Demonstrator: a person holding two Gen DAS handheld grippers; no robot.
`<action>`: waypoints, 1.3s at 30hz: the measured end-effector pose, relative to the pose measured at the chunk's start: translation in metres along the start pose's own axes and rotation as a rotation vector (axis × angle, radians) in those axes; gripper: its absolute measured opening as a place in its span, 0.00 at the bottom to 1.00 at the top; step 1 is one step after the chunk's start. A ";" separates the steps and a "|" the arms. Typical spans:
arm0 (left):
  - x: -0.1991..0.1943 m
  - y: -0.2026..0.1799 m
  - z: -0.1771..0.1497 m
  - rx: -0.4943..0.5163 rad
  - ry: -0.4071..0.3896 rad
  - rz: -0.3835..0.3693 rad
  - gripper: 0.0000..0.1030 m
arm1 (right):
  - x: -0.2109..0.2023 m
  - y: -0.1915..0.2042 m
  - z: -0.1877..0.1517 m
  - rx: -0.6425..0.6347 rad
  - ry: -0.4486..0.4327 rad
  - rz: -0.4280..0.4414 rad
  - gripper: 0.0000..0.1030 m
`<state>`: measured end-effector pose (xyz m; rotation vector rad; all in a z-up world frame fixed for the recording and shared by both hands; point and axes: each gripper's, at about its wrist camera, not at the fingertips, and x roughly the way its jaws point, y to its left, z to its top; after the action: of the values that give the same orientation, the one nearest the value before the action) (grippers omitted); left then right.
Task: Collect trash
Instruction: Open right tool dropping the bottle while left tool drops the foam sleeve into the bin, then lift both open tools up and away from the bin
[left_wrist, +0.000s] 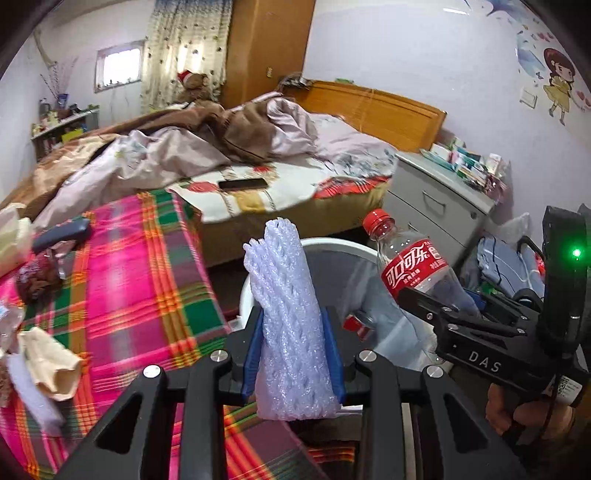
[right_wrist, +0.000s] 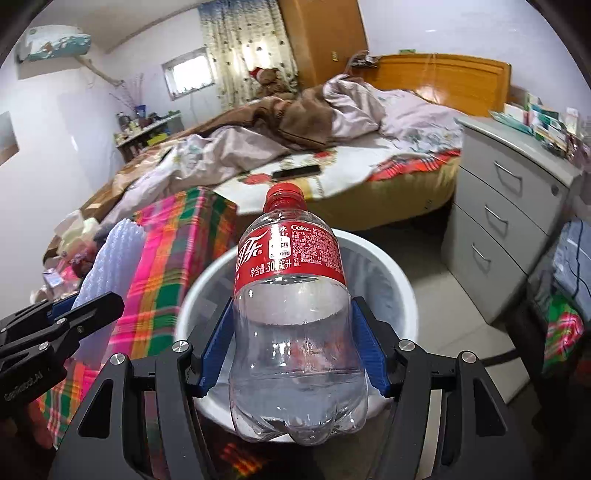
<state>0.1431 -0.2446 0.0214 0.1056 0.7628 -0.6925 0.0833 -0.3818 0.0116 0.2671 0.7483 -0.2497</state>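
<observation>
My left gripper (left_wrist: 293, 350) is shut on a roll of white foam netting (left_wrist: 286, 306), which stands upright between the blue pads. The netting (right_wrist: 110, 269) also shows at the left of the right wrist view, held by the left gripper (right_wrist: 79, 308). My right gripper (right_wrist: 291, 343) is shut on a clear plastic cola bottle (right_wrist: 291, 295) with a red label and red cap, held upright over a white bin (right_wrist: 391, 280). In the left wrist view the bottle (left_wrist: 410, 266) and the right gripper (left_wrist: 443, 312) sit at the right, above the bin (left_wrist: 332, 245).
A surface with a pink and green plaid cloth (left_wrist: 129, 273) lies to the left, with crumpled paper (left_wrist: 51, 362) and other scraps on it. Behind is an unmade bed (left_wrist: 258, 147) with a phone (left_wrist: 242, 183). A grey drawer unit (right_wrist: 509, 206) stands to the right.
</observation>
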 end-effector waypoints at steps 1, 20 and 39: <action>0.004 -0.003 0.000 0.005 0.013 -0.006 0.32 | 0.004 -0.003 -0.001 0.005 0.011 -0.006 0.62; 0.039 -0.004 -0.002 -0.020 0.071 -0.004 0.59 | 0.029 -0.023 -0.005 0.009 0.087 -0.034 0.65; -0.011 0.026 -0.010 -0.076 -0.013 0.049 0.60 | 0.004 0.006 -0.003 -0.007 0.020 -0.003 0.65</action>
<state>0.1472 -0.2151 0.0174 0.0506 0.7705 -0.6169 0.0861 -0.3759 0.0076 0.2620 0.7691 -0.2474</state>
